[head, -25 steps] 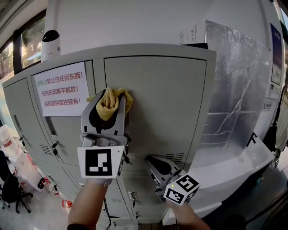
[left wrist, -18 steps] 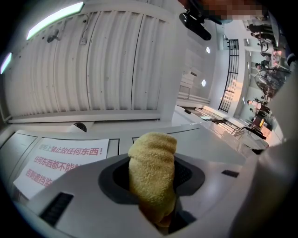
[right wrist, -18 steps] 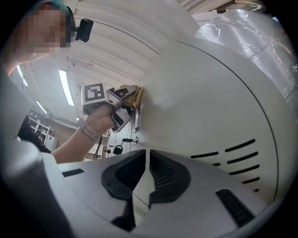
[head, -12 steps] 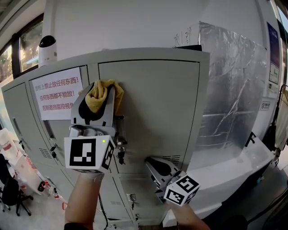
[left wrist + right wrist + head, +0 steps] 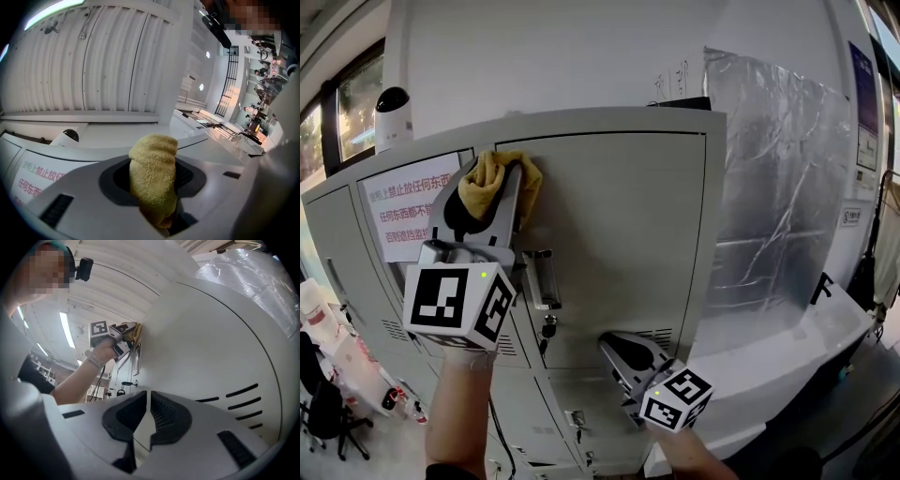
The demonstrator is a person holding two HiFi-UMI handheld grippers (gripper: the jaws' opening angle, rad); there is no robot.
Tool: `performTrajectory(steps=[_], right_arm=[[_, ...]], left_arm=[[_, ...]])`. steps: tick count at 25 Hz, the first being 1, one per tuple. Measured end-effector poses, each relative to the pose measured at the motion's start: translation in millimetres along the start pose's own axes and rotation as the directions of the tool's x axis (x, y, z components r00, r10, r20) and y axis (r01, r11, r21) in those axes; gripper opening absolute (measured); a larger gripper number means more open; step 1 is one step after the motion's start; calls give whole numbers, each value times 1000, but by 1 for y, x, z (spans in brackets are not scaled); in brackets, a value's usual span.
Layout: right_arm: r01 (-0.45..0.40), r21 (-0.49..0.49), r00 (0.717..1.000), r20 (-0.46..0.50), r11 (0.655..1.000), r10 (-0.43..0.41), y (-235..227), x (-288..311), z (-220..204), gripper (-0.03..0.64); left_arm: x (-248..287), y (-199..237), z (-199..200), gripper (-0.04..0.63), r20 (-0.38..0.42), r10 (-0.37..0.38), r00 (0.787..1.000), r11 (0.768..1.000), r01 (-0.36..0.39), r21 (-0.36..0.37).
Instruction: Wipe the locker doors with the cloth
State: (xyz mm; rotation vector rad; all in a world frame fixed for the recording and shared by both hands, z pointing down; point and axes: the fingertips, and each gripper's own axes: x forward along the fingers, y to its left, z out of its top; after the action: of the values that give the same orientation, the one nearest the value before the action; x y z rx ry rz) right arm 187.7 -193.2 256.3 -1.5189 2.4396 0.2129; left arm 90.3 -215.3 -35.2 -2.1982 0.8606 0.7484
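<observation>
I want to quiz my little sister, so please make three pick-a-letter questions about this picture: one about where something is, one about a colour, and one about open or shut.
1. Where on the grey metal locker door is the fluffy yellow cloth held?
A. near its top left corner
B. by its bottom edge
C. at its right edge

2. What colour is the lettering on the white paper notice?
A. green
B. red
C. blue

3. How is the right tool?
A. wide open
B. shut on a key
C. shut, holding nothing

Answers:
1 A: in the head view, the left tool holds the cloth up at that corner.
2 B: the print on the notice shows red.
3 C: in the right gripper view, its jaws meet with nothing between them.
</observation>
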Motion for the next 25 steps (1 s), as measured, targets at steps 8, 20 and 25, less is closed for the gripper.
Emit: performTrajectory(steps=[8, 20, 25], right_arm=[[-12, 12, 1000, 0, 1000, 12, 3, 4, -4, 38], [-52, 35, 999, 1, 998, 52, 18, 19, -17, 38], [-91, 59, 996, 1, 994, 92, 32, 29, -24, 38]], left_arm=[[6, 6, 11, 150, 25, -18, 1000, 1000, 18, 1], [-36, -20, -1, 150, 76, -119, 990, 993, 117, 25], [-62, -10, -23, 150, 27, -103, 994, 995, 103, -16]])
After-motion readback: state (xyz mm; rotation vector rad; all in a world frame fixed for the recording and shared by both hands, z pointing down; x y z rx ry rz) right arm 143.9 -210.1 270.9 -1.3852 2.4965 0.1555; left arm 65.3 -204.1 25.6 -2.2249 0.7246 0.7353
